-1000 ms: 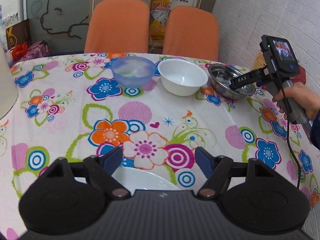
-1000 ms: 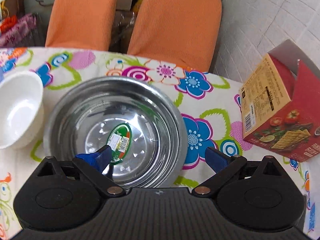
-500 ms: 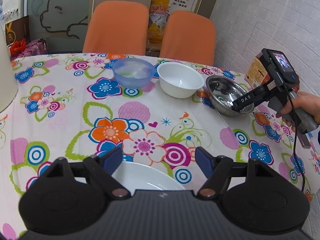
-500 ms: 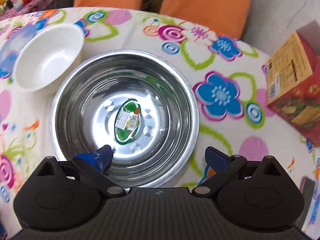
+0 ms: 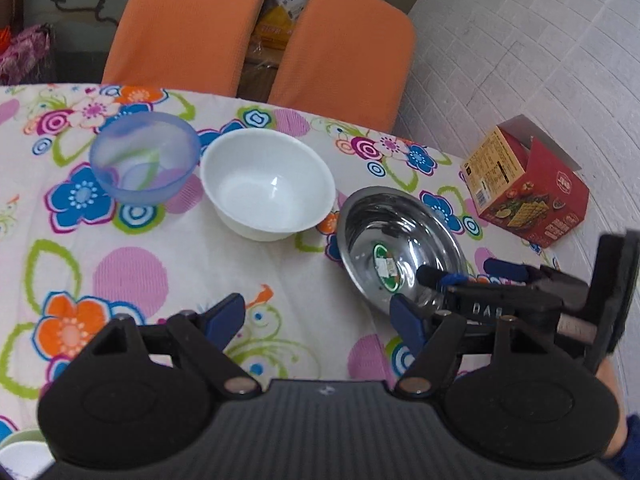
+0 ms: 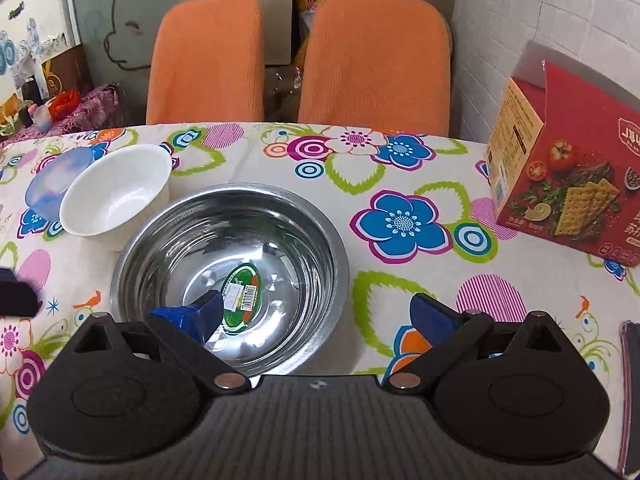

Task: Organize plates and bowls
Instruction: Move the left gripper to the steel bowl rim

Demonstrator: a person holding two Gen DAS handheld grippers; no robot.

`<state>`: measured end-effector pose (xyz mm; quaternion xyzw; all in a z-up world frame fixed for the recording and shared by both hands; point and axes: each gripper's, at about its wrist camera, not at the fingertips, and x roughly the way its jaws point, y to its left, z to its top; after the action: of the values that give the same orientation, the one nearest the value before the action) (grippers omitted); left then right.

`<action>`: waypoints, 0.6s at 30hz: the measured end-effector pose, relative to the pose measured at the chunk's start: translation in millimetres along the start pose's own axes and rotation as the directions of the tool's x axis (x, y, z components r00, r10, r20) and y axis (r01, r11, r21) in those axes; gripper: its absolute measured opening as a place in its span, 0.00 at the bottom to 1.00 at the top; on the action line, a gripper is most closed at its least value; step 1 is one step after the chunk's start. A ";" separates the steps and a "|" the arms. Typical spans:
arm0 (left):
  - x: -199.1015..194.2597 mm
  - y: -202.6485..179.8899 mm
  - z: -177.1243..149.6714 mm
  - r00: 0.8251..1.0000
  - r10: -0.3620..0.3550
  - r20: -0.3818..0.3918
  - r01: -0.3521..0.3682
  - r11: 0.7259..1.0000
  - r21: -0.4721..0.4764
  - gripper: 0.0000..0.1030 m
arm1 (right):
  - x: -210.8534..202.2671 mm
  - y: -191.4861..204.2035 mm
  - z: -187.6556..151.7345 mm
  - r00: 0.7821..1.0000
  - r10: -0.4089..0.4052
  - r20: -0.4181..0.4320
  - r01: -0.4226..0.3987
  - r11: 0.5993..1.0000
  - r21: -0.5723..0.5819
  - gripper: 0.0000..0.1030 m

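Here, right claw spread wide astride near rim of steel bowl, one finger inside, nothing clamped, left claw open and empty over worktop, white bowl beside it, cracker box well apart.

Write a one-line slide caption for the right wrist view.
Open right claw straddles the near rim of the steel bowl, one finger inside, beside the white bowl.

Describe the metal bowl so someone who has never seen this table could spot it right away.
On the flowered tablecloth, in front of two orange chairs, three bowls sit in a row. The steel bowl is at the right end, beside the white bowl and nearest the red cracker box. It alone is shiny metal, with a green sticker inside.
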<state>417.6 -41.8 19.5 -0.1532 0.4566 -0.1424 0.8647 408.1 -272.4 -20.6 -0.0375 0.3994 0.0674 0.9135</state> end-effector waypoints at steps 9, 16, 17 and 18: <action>73.4 -26.9 19.2 0.996 0.030 -0.089 -0.038 0.995 -0.090 0.71 | 25.8 -0.4 -4.4 0.996 0.088 -0.008 -0.089 0.995 -0.049 0.85; 95.6 -34.0 20.4 0.993 0.057 -0.104 -0.064 0.995 -0.074 0.47 | 34.6 3.5 -8.4 0.992 0.126 -0.002 -0.125 0.989 -0.077 0.83; 96.0 -34.8 21.0 0.993 0.056 -0.104 -0.063 0.996 -0.064 0.41 | 34.6 4.8 -8.5 0.992 0.124 0.001 -0.124 0.989 -0.082 0.83; 96.3 -34.7 21.6 0.993 0.055 -0.105 -0.062 0.996 -0.065 0.37 | 34.8 5.8 -8.3 0.992 0.127 0.003 -0.126 0.988 -0.085 0.82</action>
<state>484.2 -107.7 -27.1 -0.1616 0.5095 -0.1091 0.8381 424.6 -264.4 -51.8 -0.0507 0.3940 0.1421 0.9066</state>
